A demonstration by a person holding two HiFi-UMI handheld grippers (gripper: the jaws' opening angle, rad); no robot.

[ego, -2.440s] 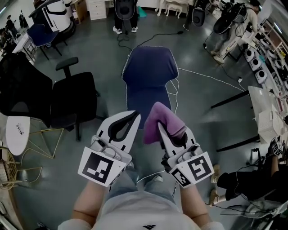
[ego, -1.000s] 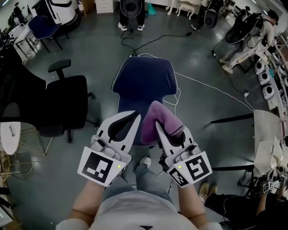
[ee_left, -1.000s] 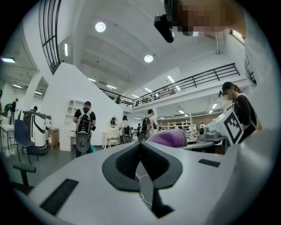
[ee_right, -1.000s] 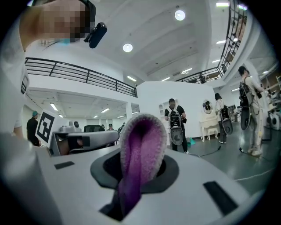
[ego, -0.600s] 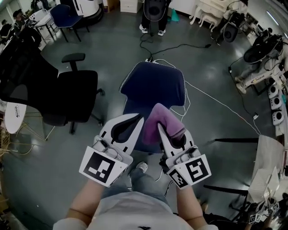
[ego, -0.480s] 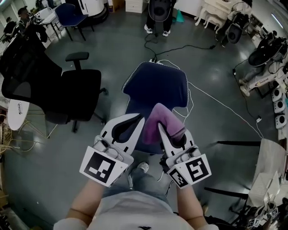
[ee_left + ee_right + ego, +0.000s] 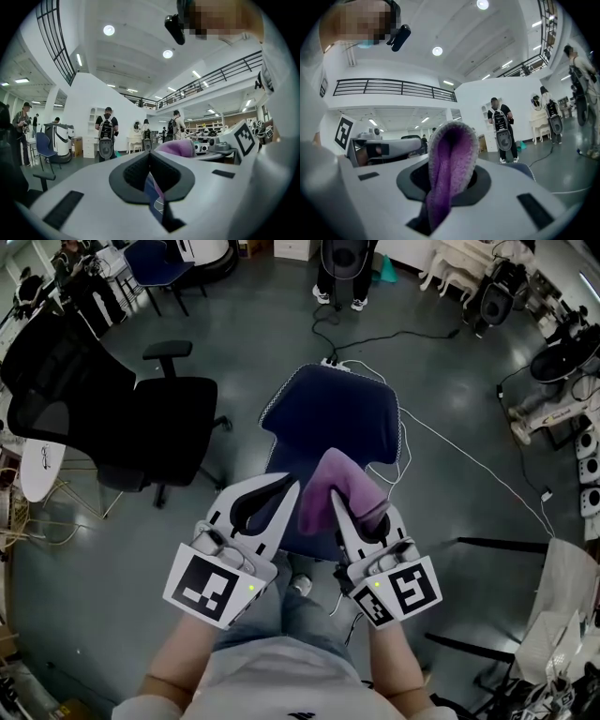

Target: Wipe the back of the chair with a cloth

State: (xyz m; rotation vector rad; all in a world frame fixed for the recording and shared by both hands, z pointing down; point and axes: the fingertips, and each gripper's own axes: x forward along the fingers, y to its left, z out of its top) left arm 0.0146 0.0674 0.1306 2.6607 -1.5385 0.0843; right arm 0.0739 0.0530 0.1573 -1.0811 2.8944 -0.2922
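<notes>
Grey workshop floor (image 7: pixel 450 352), navy chair (image 7: pixel 333 418) standing at twelve o'clock.
My right claw (image 7: pixel 347 510) pinched the folded, fuzzy purple cloth (image 7: pixel 326 486); my left claw (image 7: pixel 281 484) sat closed, empty.

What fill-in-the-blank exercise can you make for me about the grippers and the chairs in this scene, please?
1. The right gripper is shut on a cloth whose colour is ____.
2. The left gripper has its jaws together and holds ____.
3. In the head view, the black office chair stands to the ____ of the blue chair.

Missing words: purple; nothing; left
</notes>
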